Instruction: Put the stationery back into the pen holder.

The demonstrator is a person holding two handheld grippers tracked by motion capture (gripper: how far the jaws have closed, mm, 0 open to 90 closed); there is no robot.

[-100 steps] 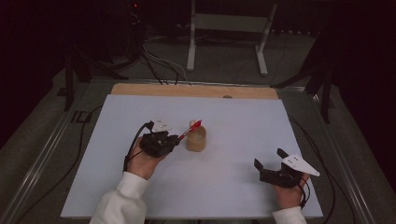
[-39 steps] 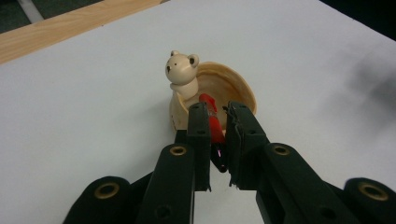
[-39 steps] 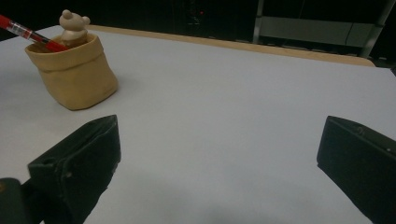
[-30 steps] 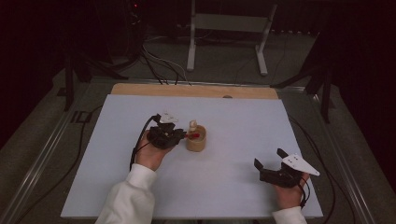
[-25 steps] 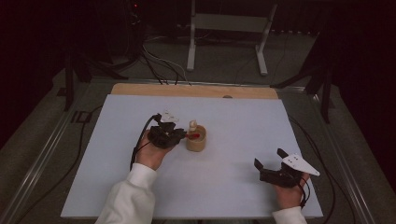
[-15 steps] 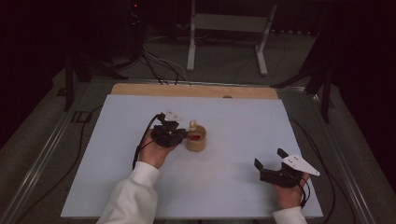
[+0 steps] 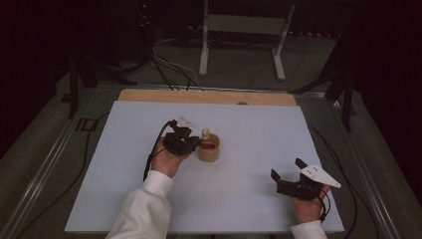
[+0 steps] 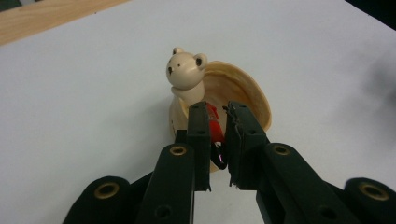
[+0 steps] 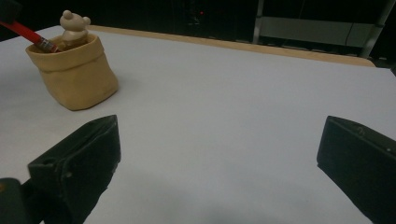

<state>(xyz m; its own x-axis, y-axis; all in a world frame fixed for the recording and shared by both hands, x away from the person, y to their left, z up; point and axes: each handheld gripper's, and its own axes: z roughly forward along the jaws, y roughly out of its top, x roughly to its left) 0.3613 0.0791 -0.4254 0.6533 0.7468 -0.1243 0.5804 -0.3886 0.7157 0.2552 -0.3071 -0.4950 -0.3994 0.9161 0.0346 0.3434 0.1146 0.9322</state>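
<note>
Tabletop (image 7: 124, 199) of pale grey-white fills the middle of the high view, with a strip of light wood along its far edge. Near the centre stands a small tan holder (image 7: 208, 148), shaped like a soft paper bag with a rolled rim. A little cream bear figure (image 8: 186, 71) rises from one side of its rim; the bear has round ears and dark dots for eyes.

The left tool (image 7: 194, 144) is held by a hand in a white sleeve (image 7: 142, 209), just beside the holder on the person's left. In the left gripper view its two black jaws stand close together, clamped on a thin red pen (image 8: 213, 127). The pen's lower end points into the holder's open mouth, right beside the bear. In the right gripper view the pen leans out over the holder's rim at a slant, its red shaft ending in a metal band where it meets the rim. Whether its tip touches the bottom of the holder cannot be told.

The right tool (image 7: 287, 170) rests low over the tabletop near the front right corner, well apart from the holder. Its jaws are spread wide with nothing between them, and a grey three-cornered plate sits on top. Black cables trail from both tools across the tabletop.

Beyond the far edge lie a dark floor, more cables and a white metal stand (image 7: 241, 30).
</note>
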